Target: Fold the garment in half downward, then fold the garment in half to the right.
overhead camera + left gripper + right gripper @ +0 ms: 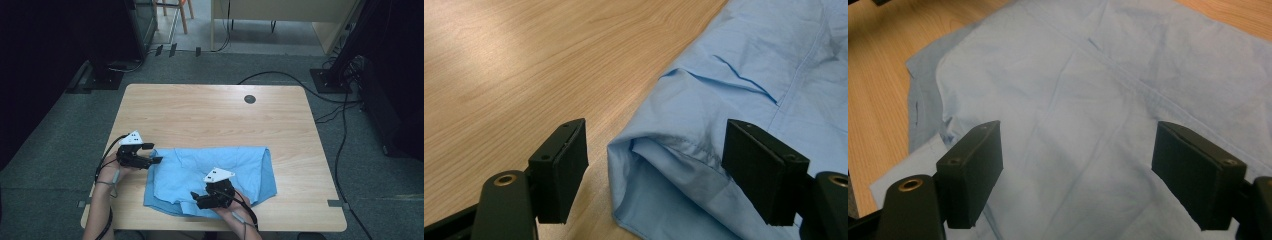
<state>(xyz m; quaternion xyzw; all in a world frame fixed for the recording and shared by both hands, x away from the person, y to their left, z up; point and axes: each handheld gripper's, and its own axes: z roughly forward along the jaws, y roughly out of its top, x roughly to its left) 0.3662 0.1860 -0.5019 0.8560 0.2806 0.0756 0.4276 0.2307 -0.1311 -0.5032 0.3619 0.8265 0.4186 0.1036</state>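
While high view takes in whole wooden table (210,107), left gripper view shows folded sleeve hem up close. Light blue shirt (210,177) lies folded at table's 6 o'clock, long axis 9 to 3. Left gripper (155,153) at shirt's 9 o'clock edge, jaws wide, hem between them, unpinched. Right gripper (196,200) at shirt's 6 o'clock, jaws apart above cloth, gripping nothing.

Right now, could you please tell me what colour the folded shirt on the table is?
The shirt is plain light blue, clearest in the right gripper view.
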